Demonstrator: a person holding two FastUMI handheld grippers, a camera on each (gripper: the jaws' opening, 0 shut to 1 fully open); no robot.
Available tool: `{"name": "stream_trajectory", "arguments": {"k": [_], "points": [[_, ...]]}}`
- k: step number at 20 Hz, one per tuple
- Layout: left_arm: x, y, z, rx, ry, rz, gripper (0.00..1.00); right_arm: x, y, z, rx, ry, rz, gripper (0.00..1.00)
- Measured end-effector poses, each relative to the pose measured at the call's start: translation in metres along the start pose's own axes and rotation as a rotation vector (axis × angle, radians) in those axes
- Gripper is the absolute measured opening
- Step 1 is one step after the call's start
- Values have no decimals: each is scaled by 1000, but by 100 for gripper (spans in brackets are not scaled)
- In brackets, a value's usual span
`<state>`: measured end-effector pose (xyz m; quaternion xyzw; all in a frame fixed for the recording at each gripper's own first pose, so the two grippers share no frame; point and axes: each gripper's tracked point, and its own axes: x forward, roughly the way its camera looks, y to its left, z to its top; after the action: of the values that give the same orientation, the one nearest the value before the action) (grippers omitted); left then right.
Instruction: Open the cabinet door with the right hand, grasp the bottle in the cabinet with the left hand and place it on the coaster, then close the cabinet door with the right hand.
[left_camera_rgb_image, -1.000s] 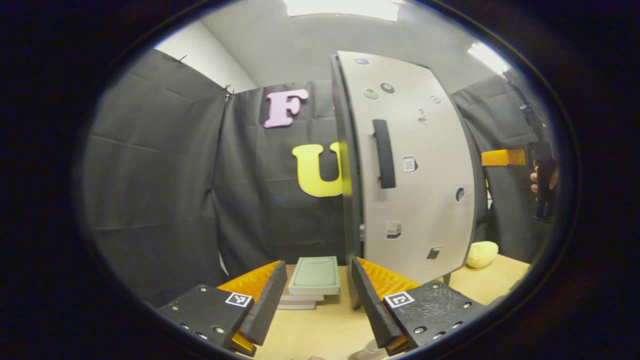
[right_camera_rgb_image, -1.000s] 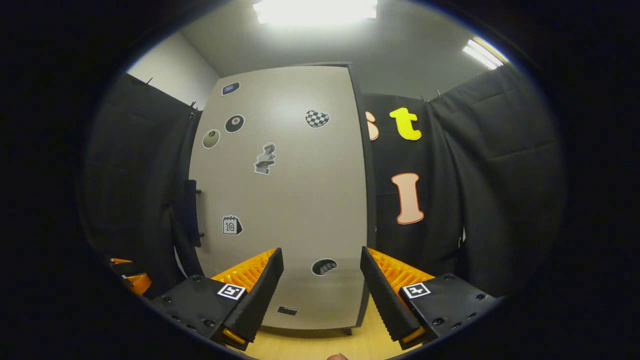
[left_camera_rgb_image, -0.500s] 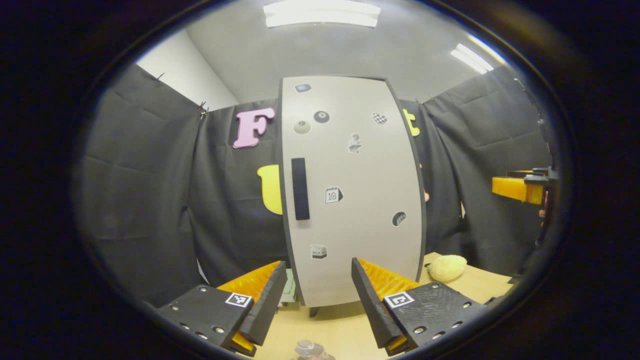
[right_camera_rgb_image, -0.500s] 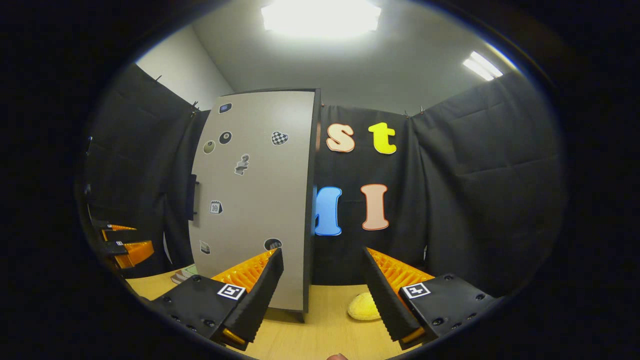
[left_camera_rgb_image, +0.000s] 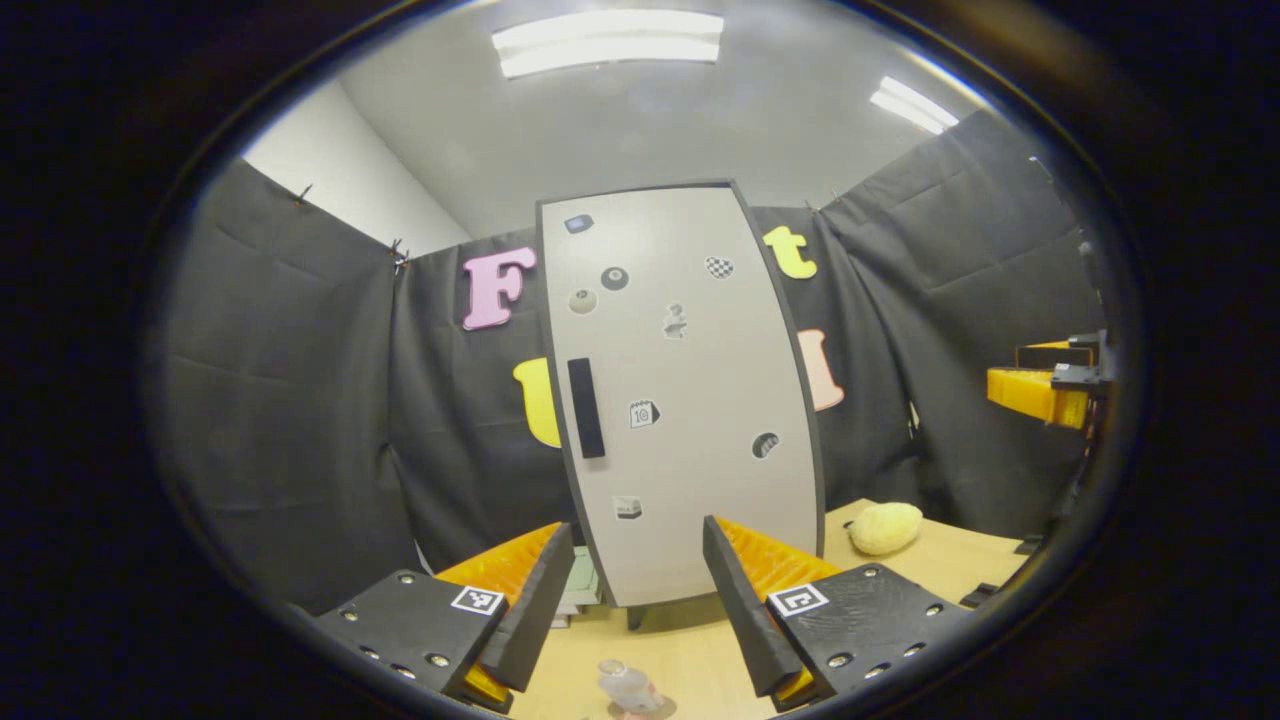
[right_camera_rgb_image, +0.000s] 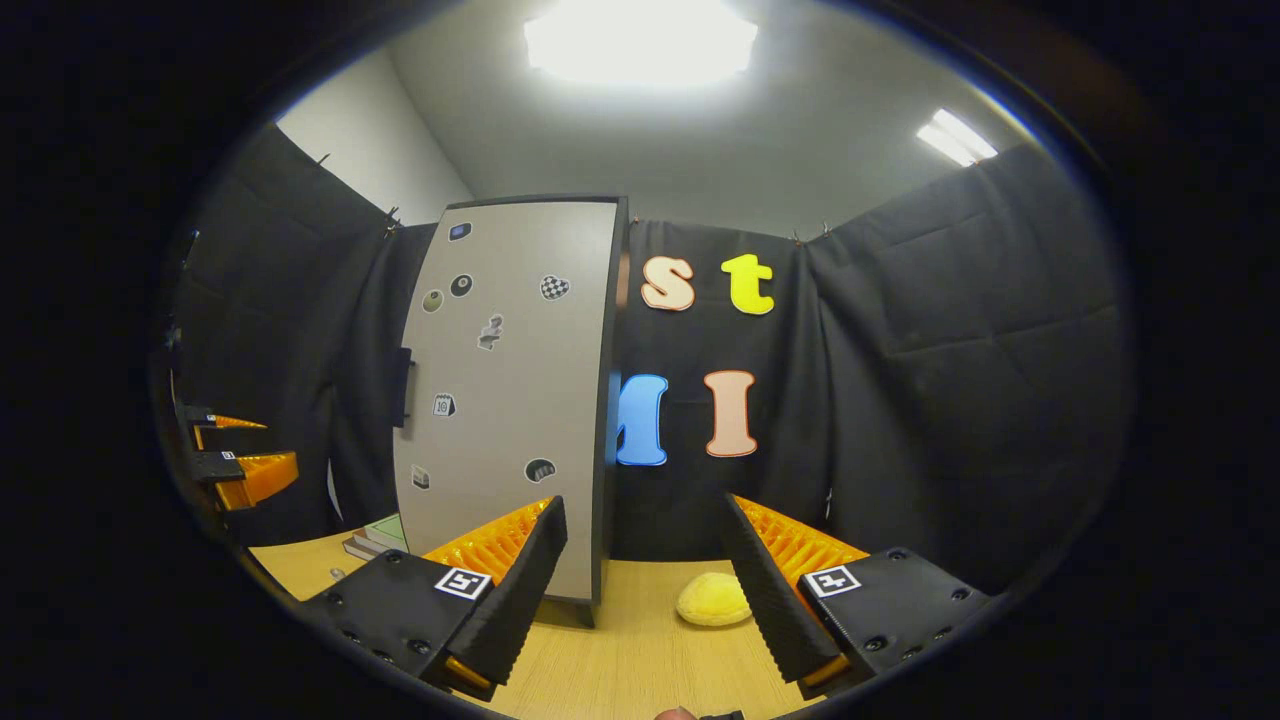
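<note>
Judging from the layout, the task is wrapping up. The grey sticker-dotted cabinet door (left_camera_rgb_image: 690, 400) is looking shut, so any retreat should be going straight back, clear of its black bar handle (left_camera_rgb_image: 586, 408) and the small clear plastic bottle (left_camera_rgb_image: 622, 685). The bottle is standing at bottom centre of the left gripper view, seemingly on the coaster. The left gripper (left_camera_rgb_image: 636, 525) is hovering level, facing the door, released and empty. The right gripper (right_camera_rgb_image: 643, 500) is hovering likewise, spread and grasping nothing, pointing past the door's right edge.
</note>
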<state>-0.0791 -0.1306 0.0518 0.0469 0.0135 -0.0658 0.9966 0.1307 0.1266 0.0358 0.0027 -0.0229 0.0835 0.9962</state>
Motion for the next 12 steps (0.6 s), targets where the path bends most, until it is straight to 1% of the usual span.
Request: {"name": "stream_trajectory", "arguments": {"k": [5,6,7,8,9,12], "points": [[-20,30,-7,-3,4,15,78,-11,27,6,14,2,0,98],[-23,36,-9,-8,8,18,80,-12,33,6,15,5,2,98],[-25,40,-12,-13,13,21,78,-14,39,7,16,7,5,98],[-27,45,-15,-18,16,24,78,-17,44,7,18,10,8,98],[-30,49,-17,-24,15,26,80,-19,50,6,19,14,12,98],[-37,58,-22,-37,21,33,80,-24,64,8,8,18,26,98]]}}
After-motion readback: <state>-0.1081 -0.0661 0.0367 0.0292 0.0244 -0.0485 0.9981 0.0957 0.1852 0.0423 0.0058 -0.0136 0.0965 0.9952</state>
